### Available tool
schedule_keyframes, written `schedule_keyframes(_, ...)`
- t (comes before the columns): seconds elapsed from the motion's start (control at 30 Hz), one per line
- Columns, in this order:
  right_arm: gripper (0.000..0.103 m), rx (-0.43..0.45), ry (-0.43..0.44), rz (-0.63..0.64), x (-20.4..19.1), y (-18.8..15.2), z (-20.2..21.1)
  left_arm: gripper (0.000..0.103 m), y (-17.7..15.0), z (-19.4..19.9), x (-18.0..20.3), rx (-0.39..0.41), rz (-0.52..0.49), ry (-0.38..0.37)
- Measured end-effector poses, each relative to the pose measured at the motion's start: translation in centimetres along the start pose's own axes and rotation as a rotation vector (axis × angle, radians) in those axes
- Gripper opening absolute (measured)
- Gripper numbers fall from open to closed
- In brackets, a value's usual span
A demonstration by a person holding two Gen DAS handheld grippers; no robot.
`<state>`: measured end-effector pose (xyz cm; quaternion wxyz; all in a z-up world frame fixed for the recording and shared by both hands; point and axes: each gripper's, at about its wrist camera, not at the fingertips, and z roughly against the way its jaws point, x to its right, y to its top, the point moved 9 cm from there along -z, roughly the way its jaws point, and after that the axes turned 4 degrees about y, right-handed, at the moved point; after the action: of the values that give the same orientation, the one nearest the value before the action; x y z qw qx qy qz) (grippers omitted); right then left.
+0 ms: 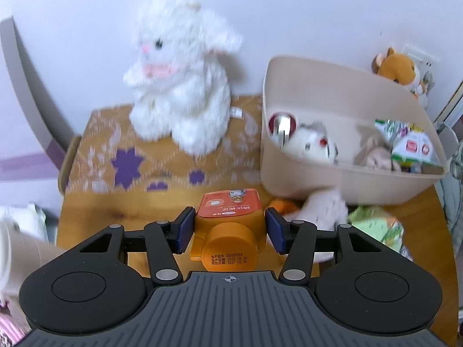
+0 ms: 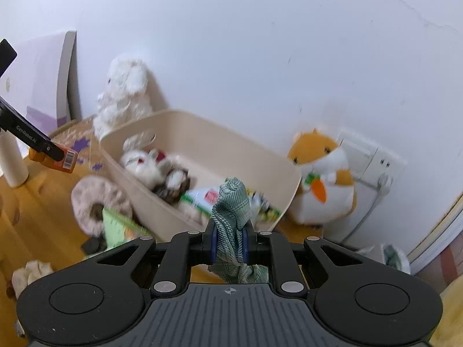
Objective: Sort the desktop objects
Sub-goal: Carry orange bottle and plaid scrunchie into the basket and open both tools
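Soft, even indoor light fills both views, and the white wall [image 2: 260,57] looks bright with a faint violet cast. Shadows are weak. Fisheye bending curves the edges and darkens the corners. The white plush rabbit [image 1: 179,75] and the beige bin [image 1: 347,133] contents smear with motion blur.

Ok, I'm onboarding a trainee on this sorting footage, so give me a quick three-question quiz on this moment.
1. True or false: the left hand-held gripper holds the orange bottle.
2. The right hand-held gripper grips: A) green cloth B) white plush rabbit C) snack packet.
3. Fill in: the hamster plush stands ___ the beige bin.

Key: 1 true; 2 A; 3 outside.
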<state>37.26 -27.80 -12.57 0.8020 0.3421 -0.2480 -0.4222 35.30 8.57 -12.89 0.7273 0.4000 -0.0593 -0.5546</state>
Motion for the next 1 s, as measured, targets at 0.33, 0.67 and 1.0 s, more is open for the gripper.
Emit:
schedule_keyframes(0.33, 0.015, 0.077, -0.033, -0.016, 1.9, 5.1, -0.6, 0.054, 6.6, 1.6, 2.2, 0.138, -0.056, 0.001)
schedule_keyframes(0.67, 0.015, 0.083, -0.049, -0.103, 2.6, 7.3, -3.8, 0.054, 9.5, 0.5, 6.6, 0.162, -0.051, 0.022)
schedule_keyframes(1.0, 0.015, 0.020, -0.048, -0.228, 2.1, 6.3, -7.6, 0.054, 8.2, -2.7, 10.1, 0.092, -0.126, 0.079)
